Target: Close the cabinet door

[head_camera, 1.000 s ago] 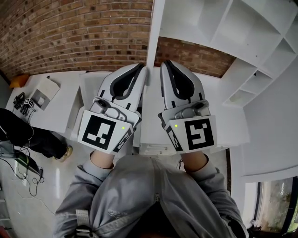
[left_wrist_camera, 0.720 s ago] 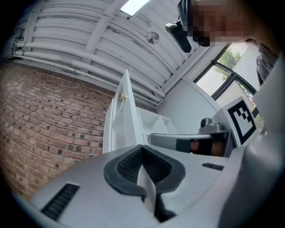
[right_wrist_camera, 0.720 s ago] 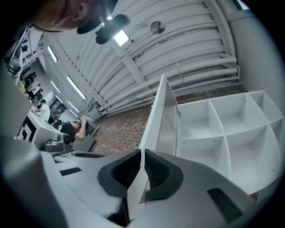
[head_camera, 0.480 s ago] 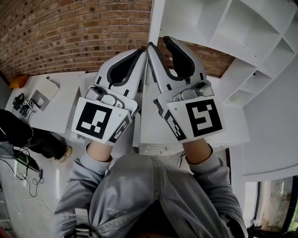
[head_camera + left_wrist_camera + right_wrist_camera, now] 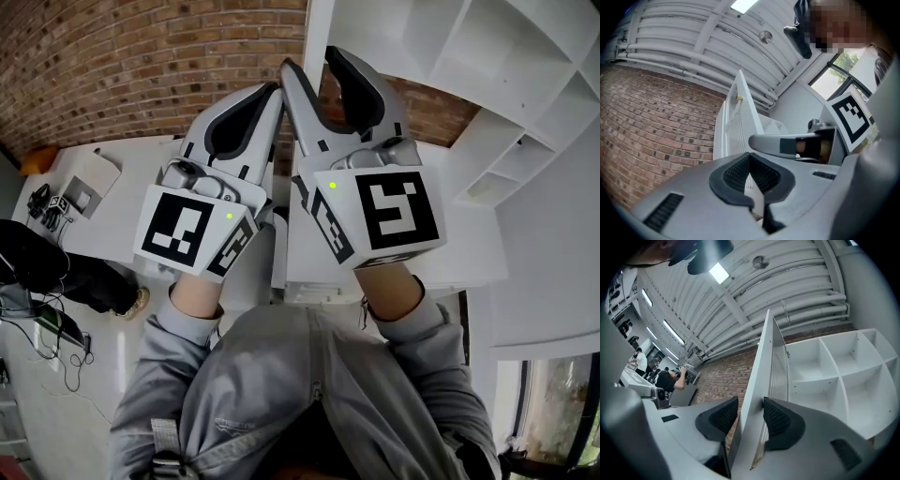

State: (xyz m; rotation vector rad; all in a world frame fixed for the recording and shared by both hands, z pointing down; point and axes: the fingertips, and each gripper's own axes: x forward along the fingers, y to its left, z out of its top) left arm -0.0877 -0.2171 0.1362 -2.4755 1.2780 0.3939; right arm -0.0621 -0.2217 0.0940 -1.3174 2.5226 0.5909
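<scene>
The cabinet door (image 5: 319,19) is white, the brick wall (image 5: 141,66) red-brown, left gripper (image 5: 274,91) and right gripper (image 5: 309,60) grey with black-and-white markers (image 5: 389,211).

White table (image 5: 105,230) under pale box (image 5: 84,183)

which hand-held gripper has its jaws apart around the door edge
The right hand-held gripper: its jaws have just been opening, astride the cabinet door edge; the left hand-held gripper has them together.
</scene>
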